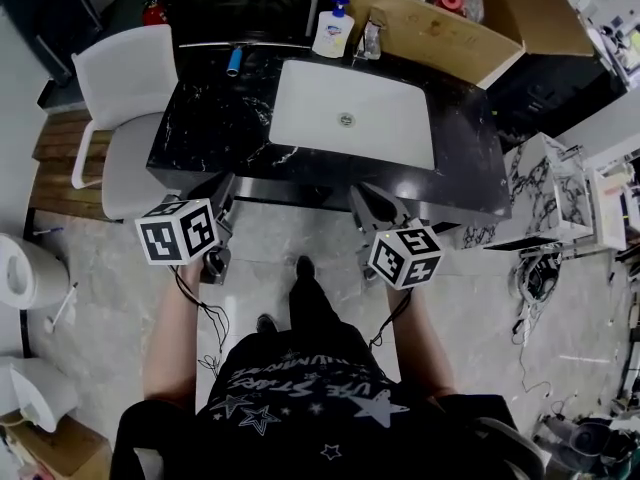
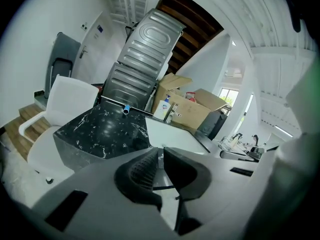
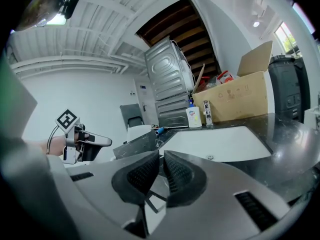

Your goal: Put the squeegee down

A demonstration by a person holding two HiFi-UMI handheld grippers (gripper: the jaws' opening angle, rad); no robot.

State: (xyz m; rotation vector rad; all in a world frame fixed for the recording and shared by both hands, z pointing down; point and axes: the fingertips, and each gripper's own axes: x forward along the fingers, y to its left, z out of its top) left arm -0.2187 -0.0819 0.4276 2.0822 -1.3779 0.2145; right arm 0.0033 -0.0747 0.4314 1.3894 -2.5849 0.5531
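Person's dark star-print shirt (image 1: 300,388) at bottom; white lettering on it not legible. Cardboard box (image 1: 430,38) behind white sink (image 1: 320,108): red bits & clear plastic inside, can't tell more. Pump soap bottle (image 1: 333,30) beside tap (image 1: 370,38), label unreadable. L gripper (image 2: 161,153): jaws closed, nothing held. R gripper (image 3: 161,155): pads together, empty too. Both at front edge of black marble counter (image 1: 215,118). Blue-handled squeegee (image 1: 233,61) lies on counter's back left, well apart from both.

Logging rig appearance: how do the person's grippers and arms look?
The left gripper and right gripper are light grey, with black ribbed pads, a white cube of black square markers and a black cable each. The person wears a black star-print top.
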